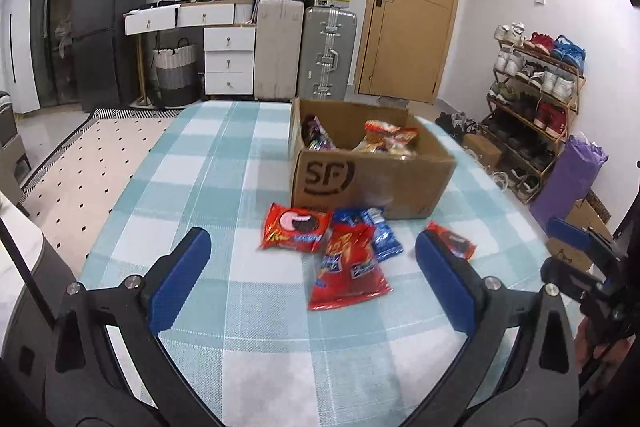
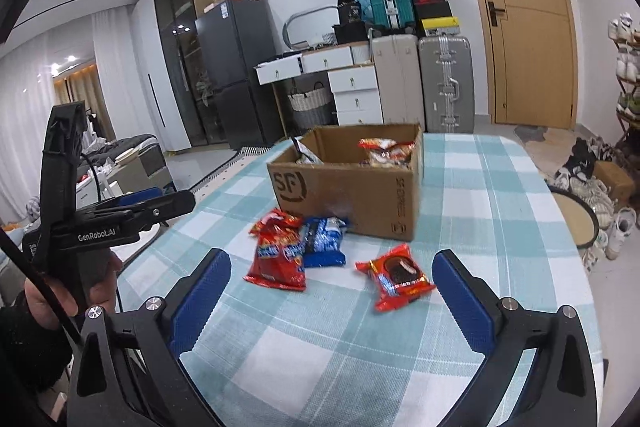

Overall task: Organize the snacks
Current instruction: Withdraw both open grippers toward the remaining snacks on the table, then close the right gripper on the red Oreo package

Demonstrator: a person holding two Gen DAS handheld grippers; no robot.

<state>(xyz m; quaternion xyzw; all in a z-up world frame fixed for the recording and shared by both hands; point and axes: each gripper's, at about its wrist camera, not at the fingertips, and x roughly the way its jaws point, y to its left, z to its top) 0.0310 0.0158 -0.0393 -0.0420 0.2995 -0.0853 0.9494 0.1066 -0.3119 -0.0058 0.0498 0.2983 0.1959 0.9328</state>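
Note:
An open cardboard box [image 1: 372, 179] [image 2: 352, 195] stands on the checked tablecloth [image 1: 240, 347] with several snack packets inside. In front of it lie a red cookie packet [image 1: 296, 233], a long red packet [image 1: 348, 267] and a blue packet [image 1: 380, 233]. Another red cookie packet [image 1: 454, 241] [image 2: 396, 277] lies apart to the right, partly hidden by a finger in the left wrist view. My left gripper [image 1: 312, 241] is open above the cloth, short of the pile, with nothing in it. My right gripper [image 2: 331, 259] is open too, near the long red packet [image 2: 278, 255] and the blue packet [image 2: 324, 239].
The table's right edge curves close to a shoe rack [image 1: 536, 87] and a purple bag [image 1: 568, 179]. A round stool [image 2: 576, 223] and loose shoes sit on the floor there. A hand [image 2: 96, 267] holds the left gripper's handle at the left. Suitcases and drawers stand behind.

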